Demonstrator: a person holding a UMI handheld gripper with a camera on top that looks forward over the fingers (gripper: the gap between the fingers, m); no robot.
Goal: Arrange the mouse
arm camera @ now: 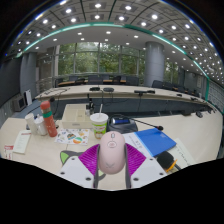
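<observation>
A pale pink computer mouse (112, 151) sits between my two fingers, its wheel end pointing away from me. My gripper (112, 159) is shut on it: the magenta pads (90, 158) press on both of its sides. The mouse is held above the near edge of a white desk (190, 135).
On the desk beyond the mouse are a white paper cup (99, 123), a blue book (156, 141), an orange-red bottle (47, 118), a white keyboard (22, 141) and papers with small coloured items (72, 134). Rows of desks and chairs stand farther back.
</observation>
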